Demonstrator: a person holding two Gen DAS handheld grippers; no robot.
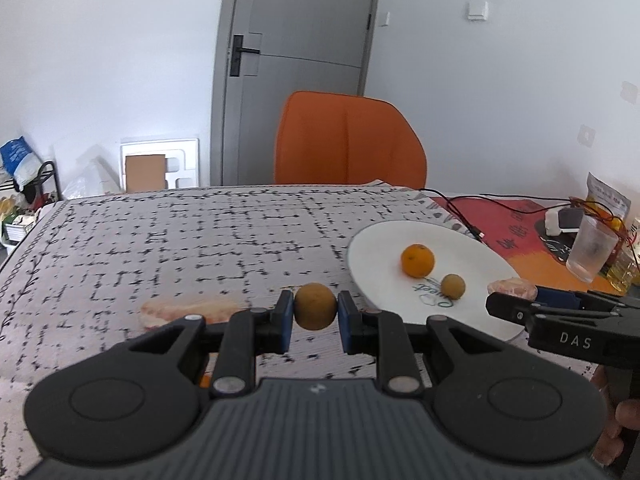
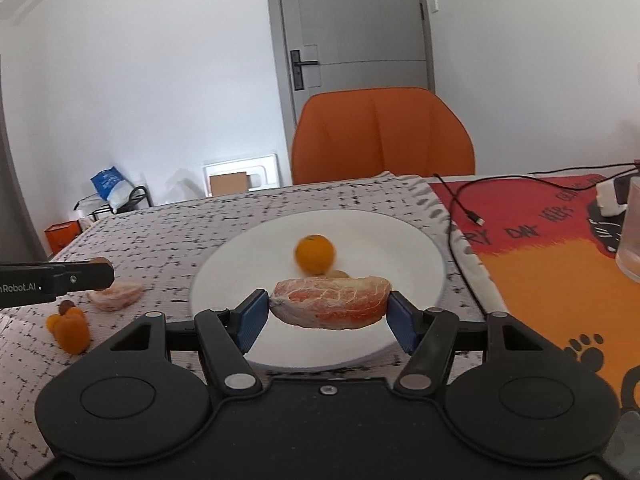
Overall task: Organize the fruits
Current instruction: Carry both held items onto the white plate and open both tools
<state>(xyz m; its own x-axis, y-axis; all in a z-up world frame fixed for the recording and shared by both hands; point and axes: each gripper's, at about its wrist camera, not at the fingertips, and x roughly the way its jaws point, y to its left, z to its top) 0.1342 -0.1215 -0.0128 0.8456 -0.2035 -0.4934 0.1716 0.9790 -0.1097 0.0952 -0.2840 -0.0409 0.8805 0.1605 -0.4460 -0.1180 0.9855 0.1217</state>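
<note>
My left gripper is shut on a small round brownish-yellow fruit, held above the patterned tablecloth. To its right a white plate carries an orange and a second small brown fruit. My right gripper is shut on a pink peeled citrus segment, held over the near part of the plate, in front of the orange. Another peeled segment lies on the cloth left of the plate, below the left gripper.
Several small orange fruits lie on the cloth at the near left. A glass stands on the red-orange mat to the right, and a black cable runs across it. An orange chair stands behind the table.
</note>
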